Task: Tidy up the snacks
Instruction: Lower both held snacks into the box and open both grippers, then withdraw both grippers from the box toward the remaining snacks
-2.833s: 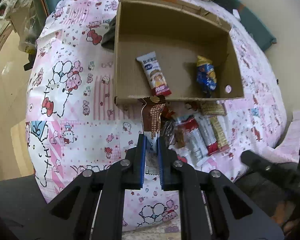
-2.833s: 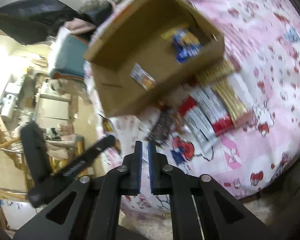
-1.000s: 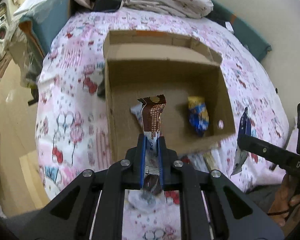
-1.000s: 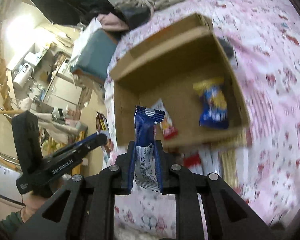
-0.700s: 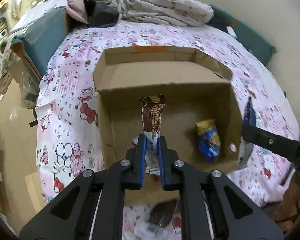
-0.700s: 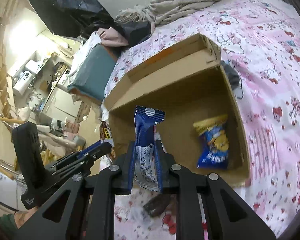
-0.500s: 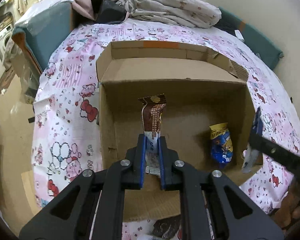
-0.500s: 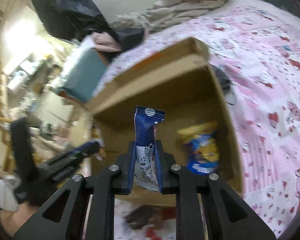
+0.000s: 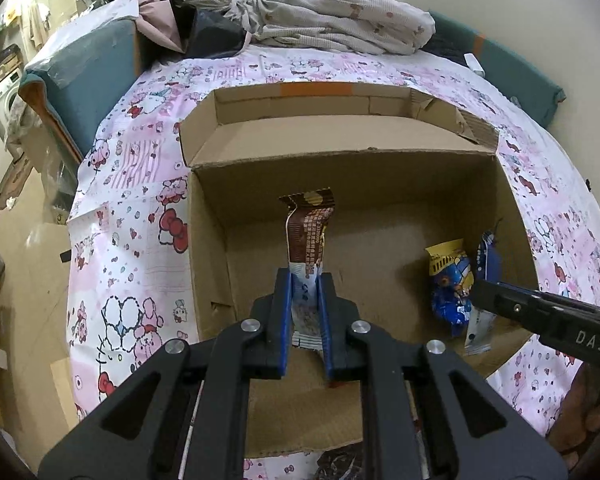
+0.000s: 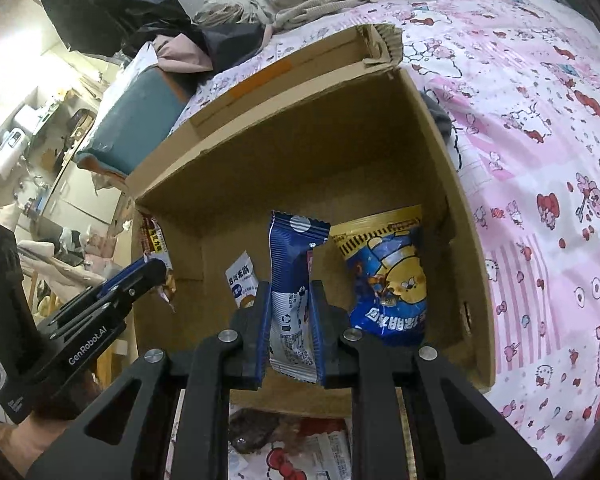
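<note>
Placing step: left gripper point(image 9: 303, 300) clamps brown bar point(image 9: 308, 232), right gripper point(image 10: 290, 320) clamps blue bar point(image 10: 290, 264), both centre frame over box point(image 9: 380, 240); next, you open jaws.

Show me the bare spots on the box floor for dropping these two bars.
The cardboard box floor is bare in the middle and back, between the left tool's brown bar and the yellow-blue bag. It is crowded along the right wall, where the bag lies beside the right tool's blue bar, and around the white packet.
</note>
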Demonstrator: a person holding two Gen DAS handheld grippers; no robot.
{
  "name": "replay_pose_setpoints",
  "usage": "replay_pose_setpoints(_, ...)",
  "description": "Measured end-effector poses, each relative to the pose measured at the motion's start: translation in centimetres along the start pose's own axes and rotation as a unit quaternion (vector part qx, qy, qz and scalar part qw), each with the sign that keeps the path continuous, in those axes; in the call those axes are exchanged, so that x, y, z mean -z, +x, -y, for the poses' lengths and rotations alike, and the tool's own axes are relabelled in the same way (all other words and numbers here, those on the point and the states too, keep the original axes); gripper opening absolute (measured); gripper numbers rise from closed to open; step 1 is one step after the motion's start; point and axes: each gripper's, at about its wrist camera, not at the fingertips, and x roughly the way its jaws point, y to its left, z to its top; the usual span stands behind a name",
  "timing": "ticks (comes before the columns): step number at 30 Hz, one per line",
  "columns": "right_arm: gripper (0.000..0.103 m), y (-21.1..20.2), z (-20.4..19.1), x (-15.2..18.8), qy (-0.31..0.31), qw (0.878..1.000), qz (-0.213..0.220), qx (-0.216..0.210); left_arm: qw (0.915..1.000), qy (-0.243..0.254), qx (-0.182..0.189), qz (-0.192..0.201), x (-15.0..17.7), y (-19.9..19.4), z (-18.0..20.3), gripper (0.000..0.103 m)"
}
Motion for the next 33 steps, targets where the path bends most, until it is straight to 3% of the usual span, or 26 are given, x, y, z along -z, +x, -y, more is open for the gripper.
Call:
replay_pose_setpoints(12, 0.023, 0.2, 0.2, -0.2, 0.017, 1.000, -0.009, -0.008, 0.9998, 0.015, 0.007, -0.014, 0.5, 0.3, 0.7, 0.014)
replay_pose_setpoints(15, 0.027, 0.0, 0.1, -0.4, 0.014, 1.000, -0.004, -0.008, 0.9997, 0.016, 0.011, -0.012, 0.5, 0.0, 0.8, 0.039)
replay_pose_setpoints(16, 0.030, -0.2, 0.1, -0.5, 0.013, 1.000, -0.001, -0.003, 0.9998, 0.015, 0.011, -0.008, 0.5, -0.1, 0.8, 0.055)
replay_pose_setpoints(17, 0.052, -0.3, 0.0, -0.5, 0.013, 1.000, 0.002, 0.001, 0.9998, 0.014, 0.010, -0.002, 0.5, -0.4, 0.8, 0.066)
replay_pose_setpoints(18, 0.083, -0.6, 0.0, -0.5, 0.014, 1.000, 0.012, 0.013, 0.9998, 0.015, 0.012, 0.001, 0.5, -0.6, 0.9, 0.070)
replay_pose_setpoints(19, 0.093, -0.9, 0.0, -0.5, 0.012, 0.999, 0.027, 0.025, 0.9997, 0.019, 0.016, 0.002, 0.4, -0.8, 1.0, 0.074)
replay_pose_setpoints(20, 0.097, -1.4, 0.0, -0.5, 0.009, 0.998, 0.047, 0.039, 0.9996, 0.025, 0.014, 0.003, 0.4, -0.9, 1.1, 0.074)
replay_pose_setpoints(33, 0.097, -2.6, -0.9, -0.7, -0.005, 0.998, 0.061, 0.027, 0.9995, 0.005, 0.027, 0.019, 0.3, -2.3, 0.4, 0.075)
